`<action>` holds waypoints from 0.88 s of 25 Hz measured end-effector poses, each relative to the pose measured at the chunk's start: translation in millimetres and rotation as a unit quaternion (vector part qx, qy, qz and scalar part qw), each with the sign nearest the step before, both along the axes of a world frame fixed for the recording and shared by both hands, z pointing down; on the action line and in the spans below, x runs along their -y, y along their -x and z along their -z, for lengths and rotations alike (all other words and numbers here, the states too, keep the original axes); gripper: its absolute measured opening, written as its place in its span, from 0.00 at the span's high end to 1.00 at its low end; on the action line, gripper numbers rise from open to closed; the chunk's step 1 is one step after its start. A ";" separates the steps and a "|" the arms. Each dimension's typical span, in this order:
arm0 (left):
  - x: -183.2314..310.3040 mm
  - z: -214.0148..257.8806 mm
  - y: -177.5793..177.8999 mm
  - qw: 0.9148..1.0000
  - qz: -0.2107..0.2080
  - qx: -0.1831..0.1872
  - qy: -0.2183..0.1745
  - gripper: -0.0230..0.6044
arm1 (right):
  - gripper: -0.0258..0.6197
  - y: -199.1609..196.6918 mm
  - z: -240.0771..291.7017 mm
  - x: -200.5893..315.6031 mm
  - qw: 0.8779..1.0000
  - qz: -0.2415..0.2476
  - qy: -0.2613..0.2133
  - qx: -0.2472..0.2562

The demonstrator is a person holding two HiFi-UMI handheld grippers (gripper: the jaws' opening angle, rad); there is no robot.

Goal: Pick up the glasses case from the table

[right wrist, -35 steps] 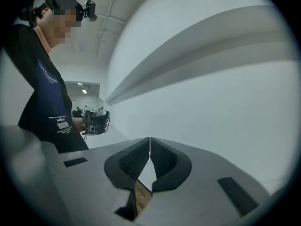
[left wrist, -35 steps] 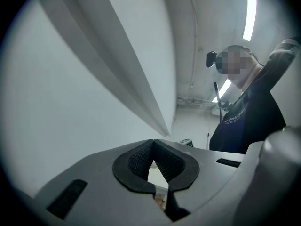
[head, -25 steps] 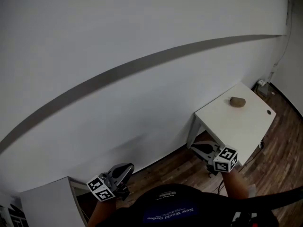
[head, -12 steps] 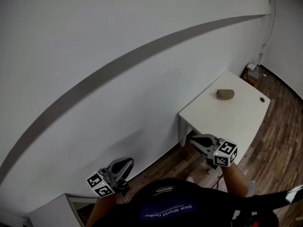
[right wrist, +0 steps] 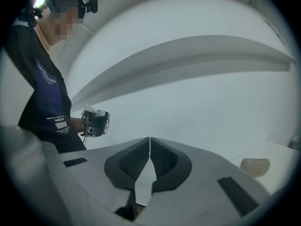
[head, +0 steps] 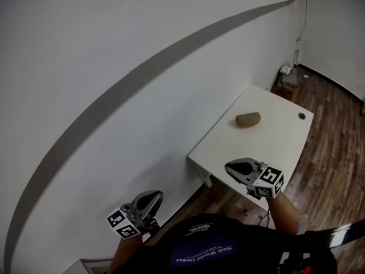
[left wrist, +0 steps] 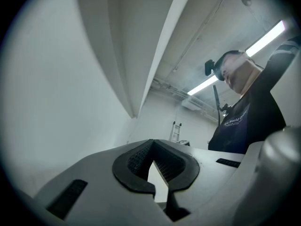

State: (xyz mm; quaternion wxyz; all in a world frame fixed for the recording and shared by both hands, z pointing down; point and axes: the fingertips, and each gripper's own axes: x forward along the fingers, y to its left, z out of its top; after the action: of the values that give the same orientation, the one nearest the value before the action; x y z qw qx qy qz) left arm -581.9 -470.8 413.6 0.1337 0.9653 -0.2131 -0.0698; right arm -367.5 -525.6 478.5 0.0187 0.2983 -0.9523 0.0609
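Table (head: 268, 147) holds one glasses case (head: 248, 120); left tool (head: 153, 197) and right tool (head: 229, 167) both closed.

White wall (head: 114, 44) crossed by a grey stripe (head: 142, 80). Wood floor (head: 336, 124) at the wall's foot. A cable (head: 304, 10) hangs down the wall's far corner.

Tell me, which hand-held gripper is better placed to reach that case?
Probably right: the right hand-held gripper is at the table's near edge, nearer the glasses case; the left hand-held gripper is off by the wall.
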 end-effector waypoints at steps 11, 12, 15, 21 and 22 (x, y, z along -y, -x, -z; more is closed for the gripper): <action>65.5 -17.4 -145.3 0.986 -0.167 0.012 0.023 0.96 | 0.96 -139.8 -27.4 -5.6 0.986 -0.160 0.040 0.022; 71.5 -18.6 -155.6 0.982 -0.185 0.011 0.024 0.96 | 0.96 -146.9 -27.0 -6.8 0.984 -0.173 0.040 0.018; 92.9 -20.7 -182.8 0.970 -0.240 0.006 0.027 0.96 | 0.96 -169.4 -23.1 -6.7 0.974 -0.224 0.038 0.010; 162.9 -21.1 -221.6 0.942 -0.336 -0.007 0.013 0.96 | 0.96 -197.2 -11.0 0.9 0.938 -0.345 0.035 0.000; 173.3 -23.0 -227.2 0.938 -0.348 -0.003 0.008 0.96 | 0.96 -197.2 -9.3 2.0 0.932 -0.360 0.035 -0.001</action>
State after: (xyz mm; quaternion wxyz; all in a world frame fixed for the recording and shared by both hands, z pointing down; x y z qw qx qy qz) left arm -354.7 -644.1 436.6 0.1582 0.9778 0.1356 -0.0202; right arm -170.2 -527.5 487.8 0.0071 0.6205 -0.7782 0.0962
